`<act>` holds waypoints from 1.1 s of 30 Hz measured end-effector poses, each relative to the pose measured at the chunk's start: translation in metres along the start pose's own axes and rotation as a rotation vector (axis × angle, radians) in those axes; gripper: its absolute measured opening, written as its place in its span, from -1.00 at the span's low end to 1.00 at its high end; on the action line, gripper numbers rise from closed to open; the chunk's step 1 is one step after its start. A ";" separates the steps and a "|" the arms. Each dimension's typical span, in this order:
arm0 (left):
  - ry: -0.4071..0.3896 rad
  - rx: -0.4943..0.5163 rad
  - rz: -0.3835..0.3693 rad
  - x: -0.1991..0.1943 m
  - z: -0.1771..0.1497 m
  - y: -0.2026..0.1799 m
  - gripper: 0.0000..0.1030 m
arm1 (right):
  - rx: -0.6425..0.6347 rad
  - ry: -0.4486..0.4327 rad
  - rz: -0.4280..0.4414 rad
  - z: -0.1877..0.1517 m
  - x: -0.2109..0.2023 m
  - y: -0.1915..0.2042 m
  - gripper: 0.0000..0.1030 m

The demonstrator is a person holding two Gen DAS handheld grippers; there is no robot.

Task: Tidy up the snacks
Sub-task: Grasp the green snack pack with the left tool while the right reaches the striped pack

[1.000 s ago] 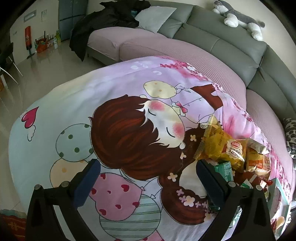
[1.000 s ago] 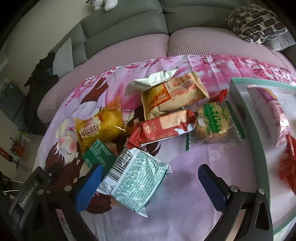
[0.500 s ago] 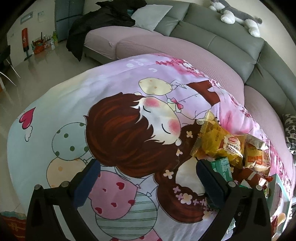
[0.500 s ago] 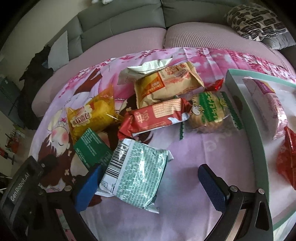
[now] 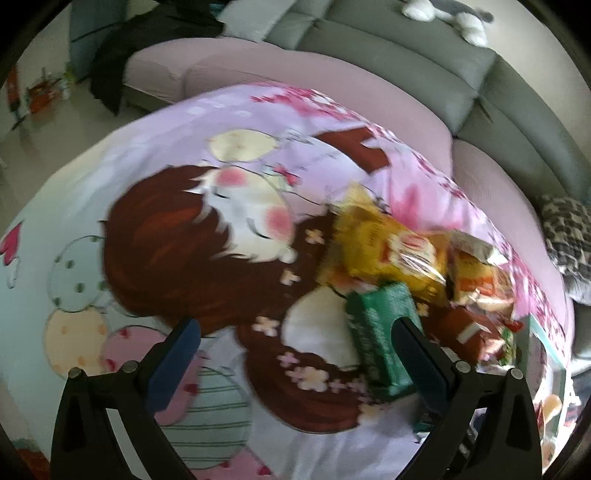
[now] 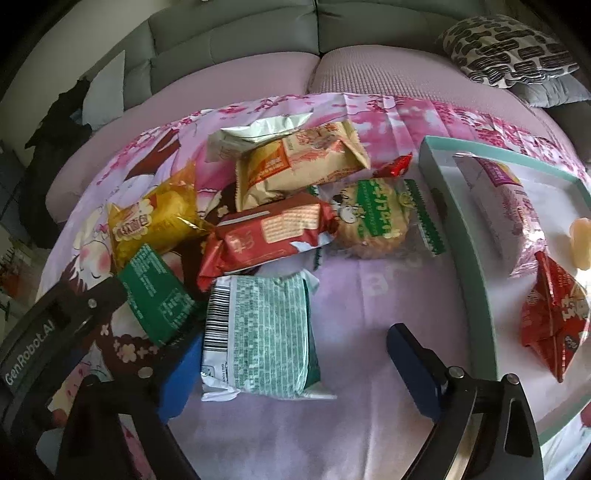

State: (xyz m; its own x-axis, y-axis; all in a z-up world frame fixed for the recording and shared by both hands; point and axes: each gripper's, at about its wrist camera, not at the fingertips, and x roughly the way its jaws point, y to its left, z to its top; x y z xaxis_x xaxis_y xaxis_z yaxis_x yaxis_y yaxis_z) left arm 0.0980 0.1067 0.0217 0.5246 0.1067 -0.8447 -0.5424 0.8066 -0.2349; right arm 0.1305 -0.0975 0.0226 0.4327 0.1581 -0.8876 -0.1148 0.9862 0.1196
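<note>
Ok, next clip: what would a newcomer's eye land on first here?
The heap of bright snack packets on the cartoon-print cloth, in front of the sofa. Next, the right gripper, its jaws just closing around the pale green packet, not yet pressing it. At right, the mint-rimmed tray already holds some snacks.

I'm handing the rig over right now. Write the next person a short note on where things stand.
Right claw: open, jaws have just been closing around the pale green packet, which lies between them; no grip visible yet.
Left claw: open, holding nothing, beside the dark green packet.
Done: the tray holds a pink packet, a red packet and a small yellow piece.
Left: on the cloth, the yellow bag, beige packet, silver packet, red biscuit packet, round cookie and both green packets.
</note>
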 end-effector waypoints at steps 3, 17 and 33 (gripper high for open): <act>0.014 0.030 -0.016 0.004 -0.001 -0.010 0.99 | -0.010 -0.007 -0.032 0.000 -0.002 -0.005 0.69; 0.053 0.205 0.028 0.031 -0.006 -0.055 0.99 | -0.007 -0.002 -0.063 0.000 -0.004 -0.018 0.68; 0.055 0.184 0.092 0.022 -0.006 -0.027 0.99 | -0.013 0.020 -0.038 -0.001 -0.006 -0.021 0.68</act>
State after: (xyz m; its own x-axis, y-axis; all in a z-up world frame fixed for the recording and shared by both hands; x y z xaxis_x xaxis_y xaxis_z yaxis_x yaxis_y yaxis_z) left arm 0.1202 0.0837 0.0064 0.4389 0.1564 -0.8848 -0.4547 0.8880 -0.0686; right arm 0.1294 -0.1191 0.0255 0.4191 0.1189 -0.9001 -0.1103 0.9907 0.0795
